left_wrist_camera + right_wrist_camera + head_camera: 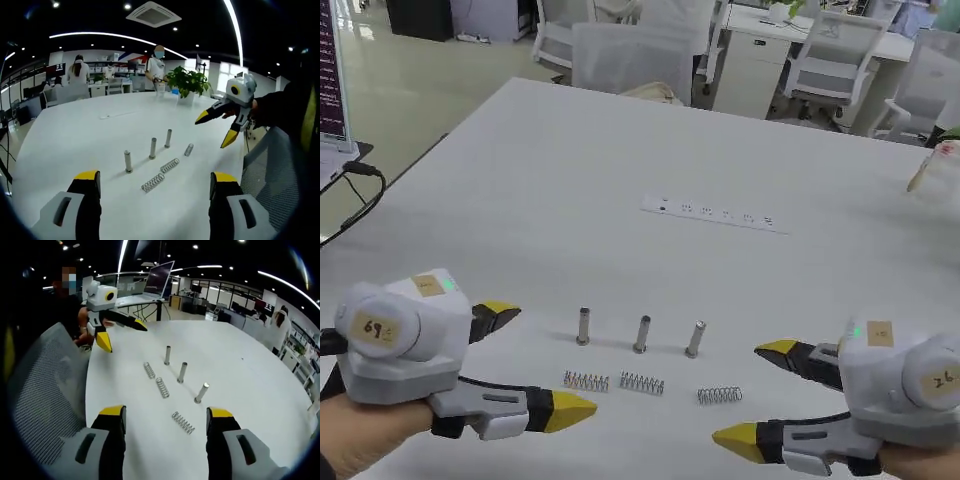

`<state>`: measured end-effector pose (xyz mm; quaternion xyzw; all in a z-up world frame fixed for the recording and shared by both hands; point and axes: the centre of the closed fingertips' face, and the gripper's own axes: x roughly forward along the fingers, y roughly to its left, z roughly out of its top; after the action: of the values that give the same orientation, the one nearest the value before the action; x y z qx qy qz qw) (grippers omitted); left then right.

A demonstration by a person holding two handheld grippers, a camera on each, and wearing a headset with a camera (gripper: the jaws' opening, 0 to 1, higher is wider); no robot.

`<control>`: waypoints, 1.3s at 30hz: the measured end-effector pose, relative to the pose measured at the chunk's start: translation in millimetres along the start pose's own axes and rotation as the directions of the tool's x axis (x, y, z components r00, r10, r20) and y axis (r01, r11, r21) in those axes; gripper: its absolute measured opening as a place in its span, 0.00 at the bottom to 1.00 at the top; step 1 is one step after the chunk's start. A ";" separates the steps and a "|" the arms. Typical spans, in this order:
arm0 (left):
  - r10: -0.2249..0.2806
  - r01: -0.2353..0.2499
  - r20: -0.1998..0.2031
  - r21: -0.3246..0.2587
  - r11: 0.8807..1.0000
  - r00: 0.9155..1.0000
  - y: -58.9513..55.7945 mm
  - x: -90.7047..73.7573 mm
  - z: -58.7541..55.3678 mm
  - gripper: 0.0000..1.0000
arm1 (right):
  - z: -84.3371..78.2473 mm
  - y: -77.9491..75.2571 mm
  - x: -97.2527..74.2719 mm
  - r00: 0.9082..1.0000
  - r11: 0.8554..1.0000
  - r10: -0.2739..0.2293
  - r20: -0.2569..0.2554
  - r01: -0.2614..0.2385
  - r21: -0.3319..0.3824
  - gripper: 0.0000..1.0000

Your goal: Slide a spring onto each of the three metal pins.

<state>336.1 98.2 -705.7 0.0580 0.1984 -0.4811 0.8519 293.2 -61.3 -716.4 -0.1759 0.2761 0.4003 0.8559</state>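
The left tongs (552, 360) stood wide open: two jaws of grey plastic ending in pointed yellow tips, with nothing between them. The right tongs (740, 392) were of the same make and likewise gaped wide and empty. Both hung low over the bench (570, 170), one at either side of the work, tips turned inward toward each other.

Between them lay three springs, each a short coil of thin bright wire, on their sides in a loose row: the left spring (586, 381), the middle spring (642, 383) and the right spring (720, 395), the last a little apart from the other two. Just beyond the springs three pins stood upright in a row, well clear of one another: the left pin (583, 326), the middle pin (642, 334) and the right pin (695, 339). Each was a smooth grey metal cylinder, slightly wider at the foot. The springs lay near the pins without touching them.

Farther back one long, flat white power strip (715, 213) lay on the bench's smooth, matt white top.
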 end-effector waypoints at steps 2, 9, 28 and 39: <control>0.008 -0.008 0.006 -0.008 1.000 1.000 1.4 -4.6 -1.4 0.87 | 1.2 1.7 6.9 0.999 0.999 0.024 -0.026 -0.024 -0.029 0.58; 0.025 -0.025 0.002 -0.027 0.999 1.000 2.5 -11.2 -11.9 0.86 | 5.4 1.6 31.9 0.993 0.993 0.080 -0.086 -0.087 -0.080 0.48; 0.015 -0.015 -0.003 -0.050 0.999 1.000 -5.3 -12.2 -16.2 0.83 | -6.2 2.2 81.4 0.961 0.970 0.163 -0.222 -0.198 -0.143 0.25; 0.005 -0.006 -0.006 -0.053 0.999 1.000 -6.5 -9.7 -17.3 0.81 | -17.0 0.6 94.6 0.941 0.962 0.183 -0.283 -0.231 -0.146 0.18</control>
<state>321.2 107.5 -717.1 0.0376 0.2135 -0.4733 0.8538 336.9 -14.3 -787.9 -0.2736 0.3693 0.4840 0.7447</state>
